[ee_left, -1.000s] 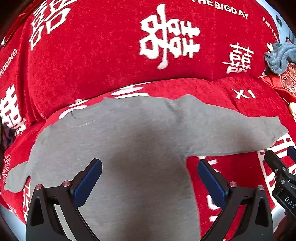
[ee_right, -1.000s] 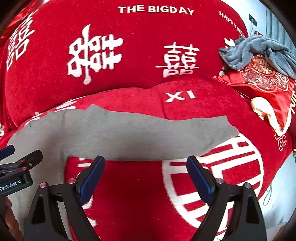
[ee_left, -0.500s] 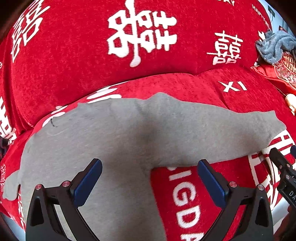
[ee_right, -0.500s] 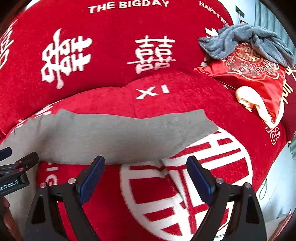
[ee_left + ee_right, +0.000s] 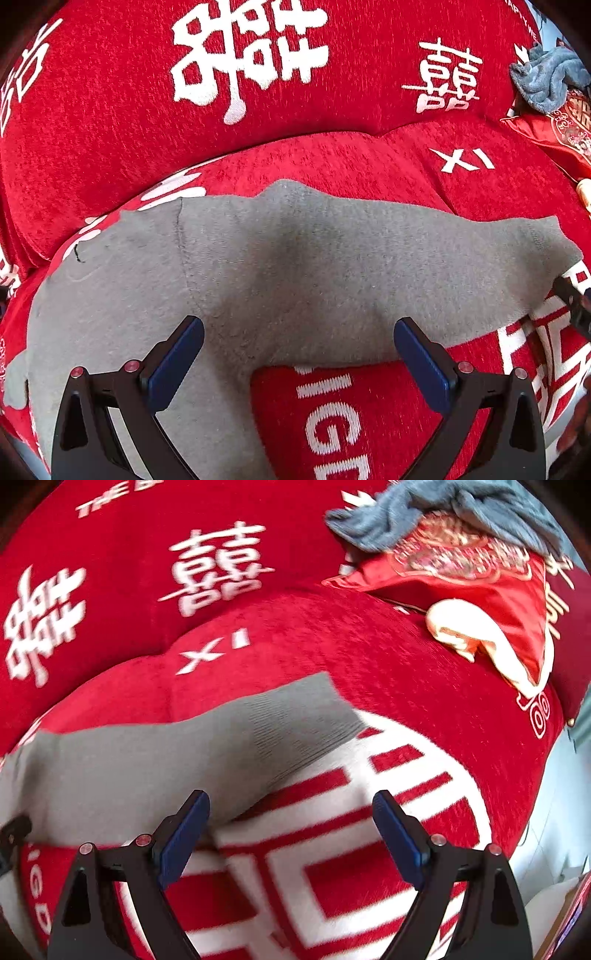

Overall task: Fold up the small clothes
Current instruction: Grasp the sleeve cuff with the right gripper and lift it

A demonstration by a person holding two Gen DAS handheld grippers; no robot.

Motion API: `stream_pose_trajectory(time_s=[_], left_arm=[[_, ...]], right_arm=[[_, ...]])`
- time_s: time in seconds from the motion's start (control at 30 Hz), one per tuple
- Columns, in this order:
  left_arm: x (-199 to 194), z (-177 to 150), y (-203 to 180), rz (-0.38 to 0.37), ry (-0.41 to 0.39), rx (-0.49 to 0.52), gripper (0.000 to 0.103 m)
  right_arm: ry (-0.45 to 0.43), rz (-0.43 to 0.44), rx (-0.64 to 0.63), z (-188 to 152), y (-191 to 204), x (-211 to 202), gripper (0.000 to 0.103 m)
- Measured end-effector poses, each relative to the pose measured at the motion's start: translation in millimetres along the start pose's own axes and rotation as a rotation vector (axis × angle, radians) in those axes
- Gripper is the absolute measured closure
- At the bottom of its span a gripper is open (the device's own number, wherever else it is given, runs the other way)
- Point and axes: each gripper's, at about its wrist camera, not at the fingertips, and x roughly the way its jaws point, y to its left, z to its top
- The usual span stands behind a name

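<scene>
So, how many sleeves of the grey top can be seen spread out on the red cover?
1 fully: the long sleeve reaches right, its ribbed cuff before the right gripper. A grey tip at the left edge may be another.

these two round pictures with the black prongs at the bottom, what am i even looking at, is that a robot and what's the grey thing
No robot here: a person holds a two-finger gripper in each hand, and a fisheye camera on each looks forward along its fingers. That is why the pictures look round and bent.

One picture comes from the left gripper, the other from the right gripper. The black prongs with blue pads are their fingers, spread wide apart in both, holding nothing.

The grey thing is a small long-sleeved top, lying flat on a red sofa cover printed with white characters. The left camera looks over its body and one sleeve. The right camera looks at that sleeve's ribbed cuff.

Further back, a blue-grey towel is draped over a red embroidered cushion.
</scene>
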Motion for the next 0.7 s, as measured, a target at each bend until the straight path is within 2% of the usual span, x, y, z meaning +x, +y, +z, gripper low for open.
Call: stream_pose_trajectory(time_s=[0.07,0.17,0.23,0.27,0.3,0.37,0.53,0.63,0.7], left_arm=[[4.8,0.4,1.9,-0.001,0.007,-0.005,0.000],[10.9,2.5,13.4,-0.004,0.019,-0.040,0.000],[11.3,4.4,23.4,-0.007,0.015,-0.066,0.000],[10.7,6.1,32.3,-0.004,0.009,-0.082,0.000],[10.5,7.1,39.4,0.003,0.002,-0.093,0.000],[14.4,12.3,57.8,0.027,0.003,-0.129,0.000],[33.7,16.8,87.0,0.054,0.044,-0.215,0.000],[46.1,13.2,79.2,0.053,0.076,-0.179,0.000],[42.7,11.4,74.0,0.063,0.056,-0.160,0.000]], right_arm=[[0.016,0.013,0.021,7.2,-7.2,14.3,0.013],[-0.027,-0.003,-0.020,18.8,-2.0,26.7,0.014],[-0.047,-0.019,-0.074,24.3,6.9,32.3,0.043],[-0.060,-0.027,-0.099,25.4,10.5,33.1,0.082],[-0.064,-0.023,-0.110,26.1,12.1,33.1,0.096],[-0.066,0.082,-0.047,25.2,4.0,26.5,0.096],[-0.140,0.110,0.070,9.4,-20.8,-1.2,0.096],[-0.162,0.098,0.111,-2.5,-30.6,-12.2,0.096],[-0.149,0.089,0.103,-3.7,-29.9,-9.1,0.096]])
